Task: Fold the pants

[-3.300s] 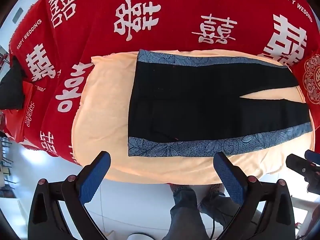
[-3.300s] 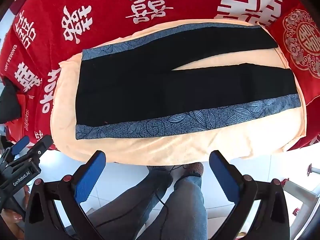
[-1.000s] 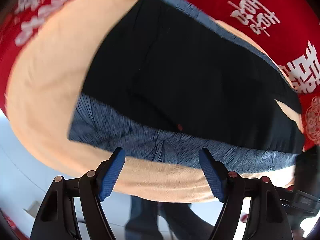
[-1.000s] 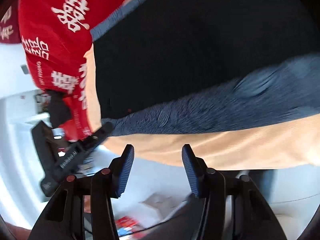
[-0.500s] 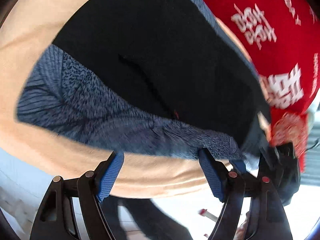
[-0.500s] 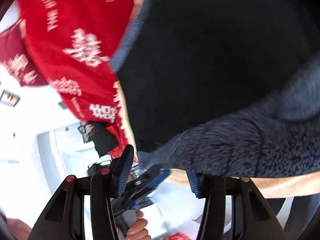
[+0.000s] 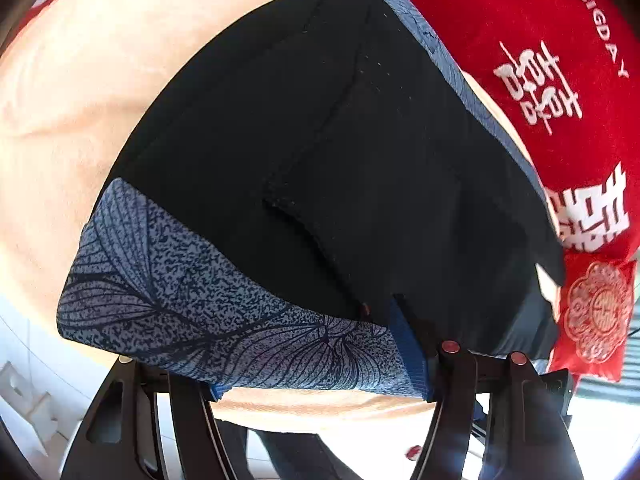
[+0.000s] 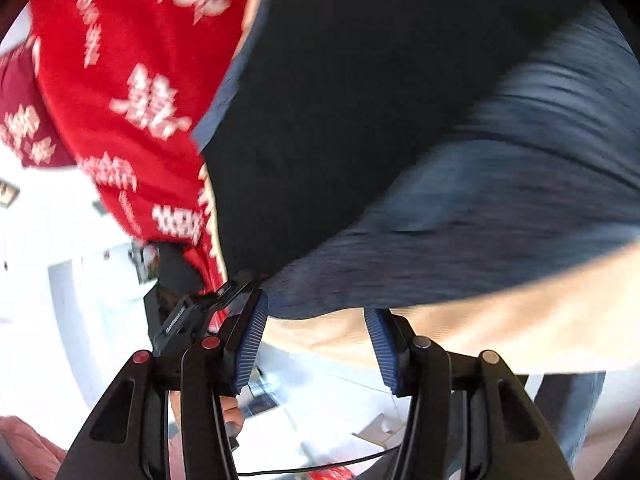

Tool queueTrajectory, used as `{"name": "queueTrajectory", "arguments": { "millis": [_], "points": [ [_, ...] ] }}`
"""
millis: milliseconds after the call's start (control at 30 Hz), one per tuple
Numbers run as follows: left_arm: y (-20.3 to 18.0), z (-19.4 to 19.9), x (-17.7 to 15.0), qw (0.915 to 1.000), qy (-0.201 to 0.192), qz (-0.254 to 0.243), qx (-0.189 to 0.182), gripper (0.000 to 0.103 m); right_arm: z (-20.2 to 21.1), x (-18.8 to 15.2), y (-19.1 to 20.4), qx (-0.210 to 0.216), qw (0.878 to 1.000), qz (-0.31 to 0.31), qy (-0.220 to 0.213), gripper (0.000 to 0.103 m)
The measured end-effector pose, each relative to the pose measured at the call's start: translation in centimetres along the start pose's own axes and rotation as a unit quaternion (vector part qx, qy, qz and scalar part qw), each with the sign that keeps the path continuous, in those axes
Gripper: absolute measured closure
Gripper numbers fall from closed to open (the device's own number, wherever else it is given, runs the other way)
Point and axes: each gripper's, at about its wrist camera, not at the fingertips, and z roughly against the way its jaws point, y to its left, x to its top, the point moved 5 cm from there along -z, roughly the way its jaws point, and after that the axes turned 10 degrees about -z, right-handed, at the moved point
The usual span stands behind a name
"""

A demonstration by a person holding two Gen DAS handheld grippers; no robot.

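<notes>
Pants [image 7: 340,152]: flat on peach cloth [image 7: 80,80], long axis crosswise to both tools. Patterned near edge lay between left tool's [image 7: 320,372] wide jaws; right tool [image 8: 316,344] half-open, empty, at same edge.

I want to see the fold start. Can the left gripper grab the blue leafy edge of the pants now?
Probably yes. The left gripper is open, and the pants' blue leafy edge already lies between its fingers, over the peach cloth. Nothing blocks it.
</notes>
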Motion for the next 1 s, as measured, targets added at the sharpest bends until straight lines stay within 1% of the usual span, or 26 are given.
{"name": "queueTrajectory", "arguments": {
  "millis": [67,100,133,167,200,233,267,300,333,400,433,467,567,600,667,700,733,767,800,867,900,933,967,1000],
  "points": [
    [-0.3,-0.3,0.2,0.9999,0.003,-0.008,0.01,0.035,0.8,0.7,-1.0,0.007,1.0,-0.024,-0.015,0.048],
    [-0.3,-0.4,0.4,0.9998,0.003,-0.011,0.014,0.036,1.4,1.1,-1.5,0.02,0.999,-0.037,-0.024,0.048],
    [-0.4,-0.3,0.6,0.9997,0.003,-0.014,0.022,0.046,1.8,1.4,-1.8,0.035,0.998,-0.049,-0.03,0.048],
    [-0.3,-0.2,0.7,0.9993,0.003,-0.018,0.032,0.055,2.1,1.6,-2.0,0.048,0.996,-0.062,-0.037,0.052],
    [-0.3,-0.2,0.9,0.9989,0.008,-0.024,0.039,0.069,2.2,1.9,-2.3,0.06,0.994,-0.077,-0.042,0.069],
    [-0.2,0.0,0.9,0.9991,0.01,-0.023,0.033,0.084,2.4,2.1,-2.6,0.067,0.992,-0.097,-0.047,0.094],
    [-0.2,0.4,1.2,0.9995,0.011,-0.019,0.023,0.084,2.5,2.1,-2.5,0.066,0.99,-0.11,-0.051,0.097],
    [-0.2,0.9,1.4,0.9997,0.01,-0.016,0.017,0.084,3.0,1.9,-2.3,0.058,0.99,-0.112,-0.057,0.098],
    [-0.3,1.7,1.8,0.9997,0.006,-0.018,0.014,0.084,3.5,1.7,-1.5,0.044,0.992,-0.1,-0.062,0.098],
    [-1.2,3.6,2.7,0.9995,-0.009,-0.03,0.008,0.084,4.3,1.3,1.6,0.014,0.996,-0.057,-0.064,0.098],
    [-1.9,4.7,3.5,0.9991,-0.018,-0.037,0.003,0.084,5.5,1.4,2.8,0.004,0.997,-0.031,-0.065,0.098],
    [-2.5,5.5,4.2,0.9987,-0.026,-0.043,-0.003,0.084,5.8,1.4,4.6,-0.003,0.998,-0.01,-0.065,0.098],
    [-4.7,7.6,7.1,0.9962,-0.054,-0.067,-0.012,0.084,7.1,3.4,10.4,-0.031,0.995,0.064,-0.066,0.098],
    [-5.3,7.9,8.1,0.9953,-0.061,-0.074,-0.014,0.084,6.8,4.0,11.9,-0.038,0.994,0.076,-0.065,0.098],
    [-6.6,8.3,10.8,0.9925,-0.08,-0.091,-0.015,0.084,6.6,6.5,14.9,-0.049,0.991,0.11,-0.06,0.097],
    [-7.5,8.1,13.0,0.9903,-0.093,-0.103,-0.008,0.084,6.3,8.3,16.7,-0.057,0.988,0.133,-0.056,0.097],
    [-7.9,8.0,14.2,0.9893,-0.098,-0.108,-0.002,0.084,6.1,9.5,17.6,-0.063,0.986,0.146,-0.053,0.096],
    [-8.4,7.6,16.2,0.9881,-0.106,-0.112,0.003,0.084,5.6,11.5,18.8,-0.07,0.983,0.161,-0.046,0.096],
    [-8.4,7.5,17.3,0.9871,-0.114,-0.113,0.009,0.084,5.0,13.0,19.6,-0.077,0.982,0.169,-0.04,0.095],
    [-8.9,5.6,21.0,0.9857,-0.123,-0.11,0.035,0.084,3.2,16.8,21.2,-0.093,0.978,0.186,-0.029,0.094],
    [-9.0,4.6,22.2,0.9853,-0.125,-0.107,0.047,0.084,1.9,19.2,21.9,-0.105,0.975,0.195,-0.019,0.094],
    [-8.9,3.1,23.6,0.985,-0.123,-0.103,0.062,0.084,0.7,20.8,22.1,-0.116,0.973,0.201,-0.011,0.094],
    [-8.6,2.0,24.3,0.9849,-0.12,-0.101,0.073,0.084,-0.6,22.4,22.6,-0.129,0.969,0.21,-0.007,0.094],
    [-8.2,0.1,25.6,0.9846,-0.11,-0.095,0.096,0.084,-1.9,24.1,22.6,-0.141,0.967,0.214,0.0,0.094]
  ]
}}
